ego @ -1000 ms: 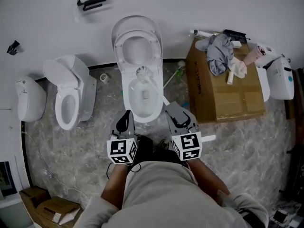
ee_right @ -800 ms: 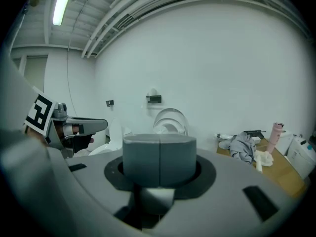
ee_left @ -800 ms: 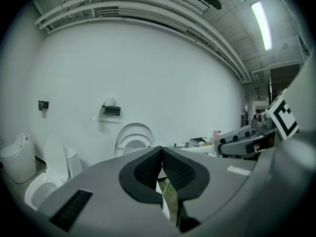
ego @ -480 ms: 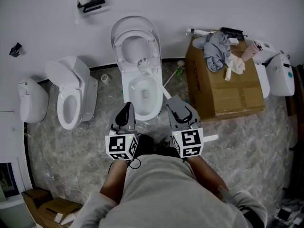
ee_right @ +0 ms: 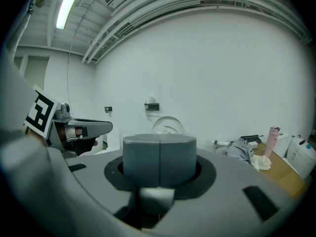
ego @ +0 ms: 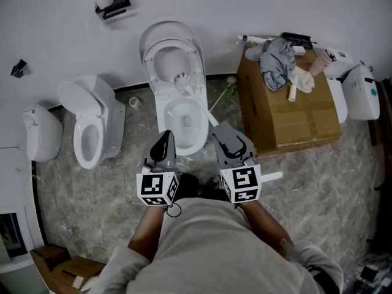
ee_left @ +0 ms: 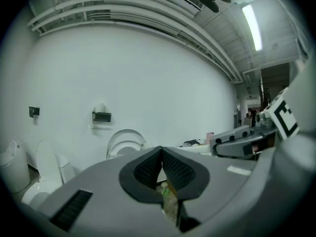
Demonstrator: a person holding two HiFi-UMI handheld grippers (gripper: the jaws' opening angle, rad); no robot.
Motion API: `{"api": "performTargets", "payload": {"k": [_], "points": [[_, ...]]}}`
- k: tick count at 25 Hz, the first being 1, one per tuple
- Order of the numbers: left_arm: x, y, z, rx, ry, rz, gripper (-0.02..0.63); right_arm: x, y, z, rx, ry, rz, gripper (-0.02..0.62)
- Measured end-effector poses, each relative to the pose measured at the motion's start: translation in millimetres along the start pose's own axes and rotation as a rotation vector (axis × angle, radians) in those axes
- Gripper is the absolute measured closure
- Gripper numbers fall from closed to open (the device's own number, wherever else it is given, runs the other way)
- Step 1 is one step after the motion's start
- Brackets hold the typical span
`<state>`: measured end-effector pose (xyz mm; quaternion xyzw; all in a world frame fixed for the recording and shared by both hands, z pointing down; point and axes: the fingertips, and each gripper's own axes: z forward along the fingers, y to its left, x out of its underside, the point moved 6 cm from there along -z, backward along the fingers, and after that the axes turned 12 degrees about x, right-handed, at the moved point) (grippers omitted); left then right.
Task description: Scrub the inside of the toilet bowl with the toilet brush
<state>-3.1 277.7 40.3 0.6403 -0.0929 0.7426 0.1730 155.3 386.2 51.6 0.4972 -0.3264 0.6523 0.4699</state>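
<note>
The white toilet stands with lid and seat raised against the wall. The toilet brush has its bristled head at the back rim of the bowl, and its white handle slants down to the right. My right gripper is shut on that handle, whose end sticks out behind it. From the right gripper view, the right gripper has its jaws closed with the white handle under them. My left gripper hovers at the bowl's front left, shut and empty. In its own view, the left gripper shows its pads meeting.
A second toilet and a white fixture stand to the left. At the right, a cardboard box carries a grey cloth and a pink bottle. A white jug stands beside it. Another brush lies on the floor.
The brush head has moved from the middle of the bowl up toward its back rim. Both grippers have stayed shut and nearly in place.
</note>
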Motion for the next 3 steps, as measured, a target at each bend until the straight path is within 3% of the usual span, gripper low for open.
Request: {"api": "performTargets", "payload": {"k": [3], "points": [[-2.2, 0.0, 2.5, 0.003, 0.001, 0.004, 0.597, -2.5, -1.4, 0.7, 0.002, -0.004, 0.003, 0.451]]}}
